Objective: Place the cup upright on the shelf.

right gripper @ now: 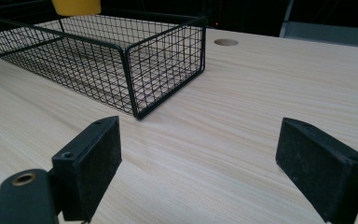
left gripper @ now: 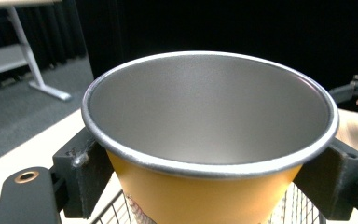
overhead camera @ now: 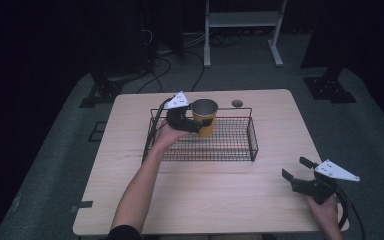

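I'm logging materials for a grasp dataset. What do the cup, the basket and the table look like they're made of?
The cup looks like metal: matte silver inside, rolled shiny rim, yellow-orange coating outside. The basket looks like thin steel wire in a grid with a thicker frame, finished matte black. The table shows pale wood grain, possibly laminate rather than solid wood.

Yellow cup (overhead camera: 204,117) (silver-grey inside), black wire basket (overhead camera: 240,150), pale wood-grain table (overhead camera: 205,200), black jaws
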Demonstrator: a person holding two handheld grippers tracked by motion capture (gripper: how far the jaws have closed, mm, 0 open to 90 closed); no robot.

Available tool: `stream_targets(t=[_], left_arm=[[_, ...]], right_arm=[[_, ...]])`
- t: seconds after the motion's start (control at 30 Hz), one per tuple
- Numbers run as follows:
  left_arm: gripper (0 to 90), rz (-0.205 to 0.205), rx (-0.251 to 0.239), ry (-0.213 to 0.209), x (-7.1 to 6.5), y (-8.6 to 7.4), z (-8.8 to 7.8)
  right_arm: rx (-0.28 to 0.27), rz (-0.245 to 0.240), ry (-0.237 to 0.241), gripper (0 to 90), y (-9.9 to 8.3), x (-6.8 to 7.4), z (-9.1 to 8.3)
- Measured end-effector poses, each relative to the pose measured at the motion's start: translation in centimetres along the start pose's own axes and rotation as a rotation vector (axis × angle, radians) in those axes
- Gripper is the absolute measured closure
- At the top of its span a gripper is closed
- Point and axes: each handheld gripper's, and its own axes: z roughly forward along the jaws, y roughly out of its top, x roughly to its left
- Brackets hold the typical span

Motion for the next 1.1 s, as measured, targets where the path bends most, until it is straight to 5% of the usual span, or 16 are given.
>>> stream_targets(t=[1.1], left_arm=[[11.8, 0.012, 0.196, -0.092, 1.2, -2.8, 3.6]], right_arm=[[-0.008, -0.002, 0.01, 13.1, 0.0, 0.0, -0.1]])
